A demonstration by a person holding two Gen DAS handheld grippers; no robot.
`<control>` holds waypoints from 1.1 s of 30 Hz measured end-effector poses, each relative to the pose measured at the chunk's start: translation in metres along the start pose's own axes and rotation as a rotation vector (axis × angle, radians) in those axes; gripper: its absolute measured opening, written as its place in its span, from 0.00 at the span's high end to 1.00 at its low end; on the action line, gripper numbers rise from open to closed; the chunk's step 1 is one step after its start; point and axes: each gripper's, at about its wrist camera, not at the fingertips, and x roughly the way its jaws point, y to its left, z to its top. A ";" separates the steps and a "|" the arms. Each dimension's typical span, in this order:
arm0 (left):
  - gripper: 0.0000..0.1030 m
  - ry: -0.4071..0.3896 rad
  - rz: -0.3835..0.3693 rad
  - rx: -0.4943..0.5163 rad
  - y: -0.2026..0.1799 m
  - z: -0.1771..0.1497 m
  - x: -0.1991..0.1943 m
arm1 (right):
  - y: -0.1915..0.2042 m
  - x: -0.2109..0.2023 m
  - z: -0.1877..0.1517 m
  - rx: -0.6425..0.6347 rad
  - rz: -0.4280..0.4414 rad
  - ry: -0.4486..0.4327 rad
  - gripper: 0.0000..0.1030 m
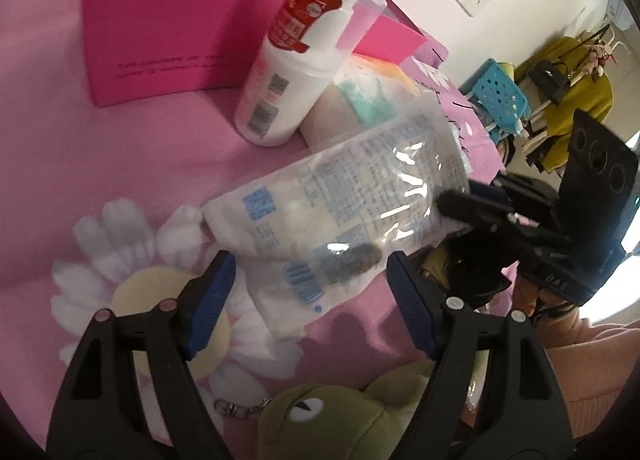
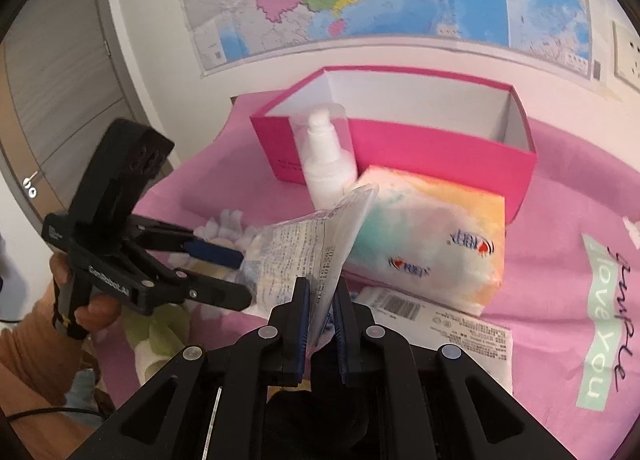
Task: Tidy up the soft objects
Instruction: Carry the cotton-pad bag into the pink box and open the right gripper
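Landmark: pink box [image 2: 400, 148], open-topped, at the far side of a surface under a pink cloth [image 1: 120, 164]; can't tell if a desk or a bed lies under it.

Right tongs [image 2: 322, 300]: closed tight on one edge of the clear plastic pack [image 2: 304, 252], which is lifted and tilted, on the near side of the box. Pack holds white soft items w/ blue print.

Left tongs [image 1: 310, 284]: spread wide, nothing gripped. In the left wrist view the pack [image 1: 340, 212] sits between and just beyond the fingertips; contact can't be confirmed.

Also present, near side of box: white pump bottle [image 2: 326, 164] upright against the box's front wall; pastel tissue pack [image 2: 432, 236] just beside the bottle; green frog plush [image 1: 340, 416] furthest from the box, below the left tongs; flat printed packet [image 2: 448, 324] nearest the right tongs.

Step in hand (judgement): transfer of clear pack toward box; box interior looks empty, so task is early.

Next move calls for: carry up and over the front wall w/o hitting the bottle. Film is slippery; an edge grip may slip, so left-side support is advisable.
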 end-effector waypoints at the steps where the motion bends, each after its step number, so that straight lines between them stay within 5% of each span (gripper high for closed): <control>1: 0.20 0.007 -0.016 0.001 0.000 0.004 0.002 | -0.001 0.000 -0.001 0.004 0.006 -0.001 0.90; 14: 0.18 -0.001 -0.045 -0.023 -0.004 0.015 0.005 | -0.001 -0.001 -0.002 -0.004 0.038 -0.019 0.90; 21: 0.24 -0.093 -0.038 -0.040 -0.016 0.010 -0.024 | 0.000 -0.011 0.004 0.020 0.078 -0.047 0.90; 33: 0.25 -0.347 0.194 0.103 -0.064 0.048 -0.128 | 0.011 -0.049 0.071 -0.024 0.185 -0.176 0.90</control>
